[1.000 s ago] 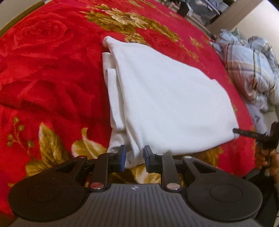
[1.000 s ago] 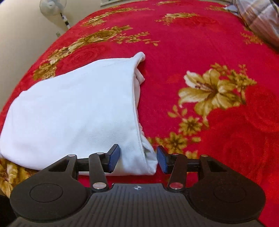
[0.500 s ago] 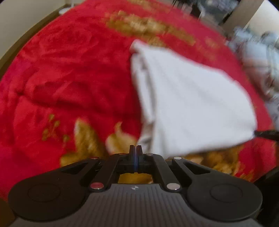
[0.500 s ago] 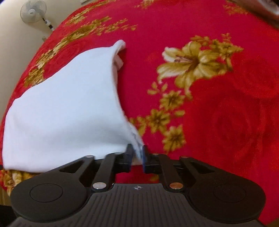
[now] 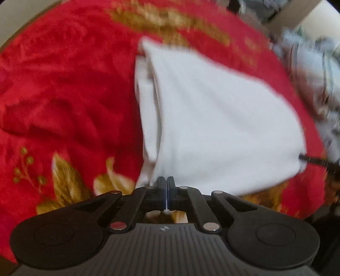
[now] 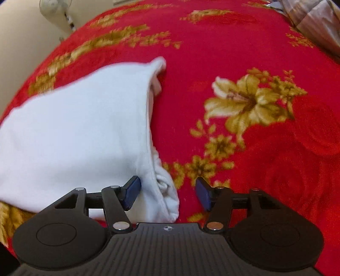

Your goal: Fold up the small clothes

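Note:
A folded white garment lies on the red flowered blanket. My left gripper is shut at the garment's near left corner, and a sliver of white cloth shows between its pads. The view is blurred. In the right wrist view the same garment fills the left half. My right gripper is open, its blue pads on either side of the garment's near right corner. The right gripper's finger shows at the garment's right corner in the left wrist view.
A rumpled plaid cloth pile lies at the blanket's far right and shows in the right wrist view too. A white fan stands by the wall beyond the bed's left edge. Red blanket stretches to the right of the garment.
My left gripper closed on the garment's near left corner and stays shut. My right gripper closed on the near right corner half a second ago and has opened again.

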Available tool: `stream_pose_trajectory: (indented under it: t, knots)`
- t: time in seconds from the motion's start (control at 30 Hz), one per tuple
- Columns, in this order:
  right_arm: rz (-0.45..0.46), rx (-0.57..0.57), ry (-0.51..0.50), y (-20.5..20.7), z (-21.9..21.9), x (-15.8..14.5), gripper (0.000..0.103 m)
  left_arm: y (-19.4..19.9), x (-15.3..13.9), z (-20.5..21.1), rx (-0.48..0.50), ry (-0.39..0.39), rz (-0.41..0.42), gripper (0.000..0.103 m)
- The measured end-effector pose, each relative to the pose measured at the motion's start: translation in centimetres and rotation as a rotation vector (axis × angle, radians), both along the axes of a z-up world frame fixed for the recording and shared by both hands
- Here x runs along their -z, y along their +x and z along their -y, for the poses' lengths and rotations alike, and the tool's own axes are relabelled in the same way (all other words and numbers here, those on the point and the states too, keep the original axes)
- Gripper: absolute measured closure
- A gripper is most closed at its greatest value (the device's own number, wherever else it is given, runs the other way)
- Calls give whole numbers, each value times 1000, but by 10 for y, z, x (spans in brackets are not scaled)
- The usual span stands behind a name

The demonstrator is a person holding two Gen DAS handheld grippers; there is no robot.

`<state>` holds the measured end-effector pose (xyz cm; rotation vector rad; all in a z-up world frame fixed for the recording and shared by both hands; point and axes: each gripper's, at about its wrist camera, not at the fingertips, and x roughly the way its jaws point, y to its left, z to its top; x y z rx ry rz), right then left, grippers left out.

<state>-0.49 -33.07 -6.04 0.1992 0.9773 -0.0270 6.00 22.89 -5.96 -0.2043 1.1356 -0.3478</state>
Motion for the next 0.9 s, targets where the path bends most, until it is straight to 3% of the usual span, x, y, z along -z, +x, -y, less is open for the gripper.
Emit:
stream_pose_trajectory:
  t: [0.13,0.23,0.37,0.53,0.63,0.73,0.9]
  knots:
    - [142,-14,-114,-9,-6,-26,45,-12,-18,-17,-86,-57,71,78]
    - [181,2,-87,-5,-3,-34,45,-29,-23,-29,-217,-141,68,68]
    - [200,16,-25,2,-4,-40,45,-56,-15,-30,-359,-247,29,68]
    - [211,-6,16,4,-14,-45,45,-76,12,-12,-441,-342,-58,53]
    - [214,-21,35,7,-20,-48,45,-79,33,-9,-527,-379,-99,52]
    - [222,-33,48,10,-22,-51,45,-79,51,-9,-636,-459,-75,52]
    - [230,-27,70,13,-20,-54,45,-83,60,0,-794,-523,19,52]
